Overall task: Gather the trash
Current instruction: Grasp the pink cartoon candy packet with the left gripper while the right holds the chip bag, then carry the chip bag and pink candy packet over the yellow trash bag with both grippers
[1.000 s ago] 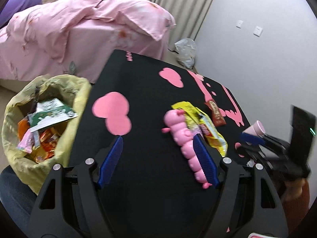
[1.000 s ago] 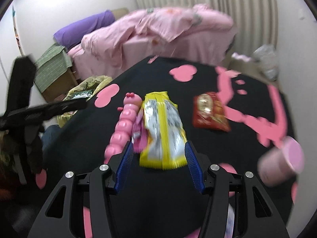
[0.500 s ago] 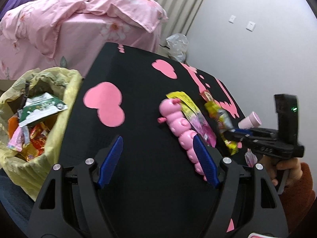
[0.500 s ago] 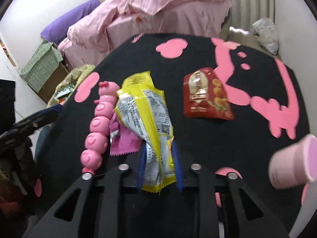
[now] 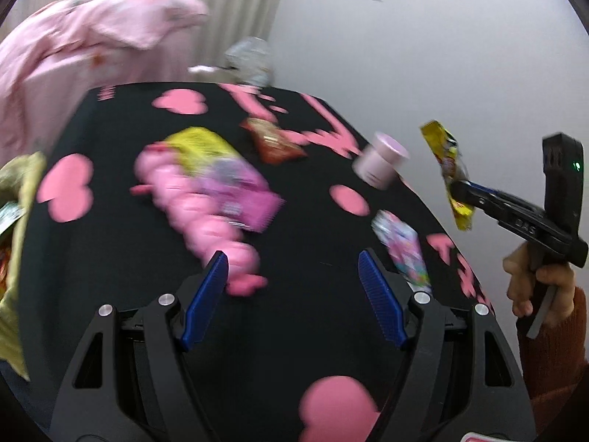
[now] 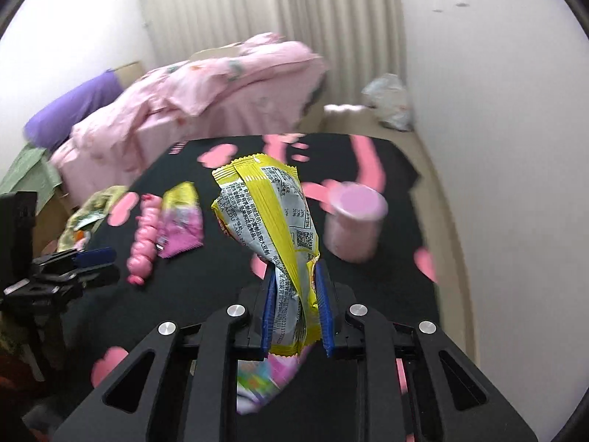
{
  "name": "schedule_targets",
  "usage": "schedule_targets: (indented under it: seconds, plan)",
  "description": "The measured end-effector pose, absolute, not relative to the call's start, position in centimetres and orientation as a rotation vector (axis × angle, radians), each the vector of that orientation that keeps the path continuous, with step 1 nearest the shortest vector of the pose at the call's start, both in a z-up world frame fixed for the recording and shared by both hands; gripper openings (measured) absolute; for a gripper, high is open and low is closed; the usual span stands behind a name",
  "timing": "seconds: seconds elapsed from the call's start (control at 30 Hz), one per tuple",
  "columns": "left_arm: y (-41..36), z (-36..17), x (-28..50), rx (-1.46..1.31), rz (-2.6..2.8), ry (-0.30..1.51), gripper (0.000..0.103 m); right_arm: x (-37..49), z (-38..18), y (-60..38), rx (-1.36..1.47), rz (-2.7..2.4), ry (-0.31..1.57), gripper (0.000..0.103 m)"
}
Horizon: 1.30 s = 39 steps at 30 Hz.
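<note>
My right gripper [image 6: 294, 276] is shut on a yellow snack wrapper [image 6: 268, 213] and holds it up above the black table [image 6: 206, 294]; it also shows in the left wrist view [image 5: 447, 169], lifted at the right. My left gripper [image 5: 294, 269] is open and empty, low over the table beside a pink caterpillar toy [image 5: 198, 217]. A yellow-and-purple wrapper [image 5: 228, 180] lies against the toy. A red packet [image 5: 272, 141] lies farther back. A colourful packet [image 5: 405, 250] lies near the right edge. The yellow trash bag [image 5: 18, 199] is at the far left.
A pink cup [image 5: 381, 165] stands on the table [image 5: 313, 228] near the right edge, also in the right wrist view [image 6: 353, 228]. A bed with pink bedding [image 6: 206, 92] lies behind. A white wall is on the right.
My right gripper closed on the yellow wrapper and lifted it off the table. My left gripper swung right, away from the trash bag, still open.
</note>
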<state>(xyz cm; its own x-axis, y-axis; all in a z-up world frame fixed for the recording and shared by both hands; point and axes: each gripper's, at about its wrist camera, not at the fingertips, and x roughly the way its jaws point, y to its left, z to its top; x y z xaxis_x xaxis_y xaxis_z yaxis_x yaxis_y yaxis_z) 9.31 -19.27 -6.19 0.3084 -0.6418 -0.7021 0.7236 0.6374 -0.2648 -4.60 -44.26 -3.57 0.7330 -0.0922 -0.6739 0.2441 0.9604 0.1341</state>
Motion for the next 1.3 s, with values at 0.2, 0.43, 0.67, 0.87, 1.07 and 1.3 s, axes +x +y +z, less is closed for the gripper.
schedule_targets:
  seconds: [0.2, 0.43, 0.67, 0.87, 1.07, 1.3]
  plan:
    - [-25.5, -6.0, 5.8, 0.238, -1.058, 0.924, 0.070, -9.1, -5.0, -45.3, 0.227, -0.315, 0.722, 0.021]
    - [-31.5, -8.0, 4.1, 0.382, -1.058, 0.978, 0.070, -12.2, -6.6, -46.8, 0.236, -0.425, 0.731, 0.021]
    - [-32.3, -9.4, 4.2, 0.392, -1.014, 1.085, 0.033, -14.0, -7.6, -47.0, 0.263, -0.444, 0.717, 0.021]
    - [-30.6, -8.9, 4.8, 0.328, -1.033, 1.100, 0.011, -13.7, -7.6, -45.7, 0.250, -0.409, 0.705, 0.021]
    - [-27.4, -7.9, 6.1, 0.255, -0.984, 1.095, 0.010, -13.3, -7.3, -44.7, 0.227, -0.387, 0.702, 0.021]
    - [-23.1, -5.9, 7.8, 0.233, -0.900, 1.013, 0.010, -13.1, -6.8, -44.0, 0.214, -0.361, 0.692, 0.021]
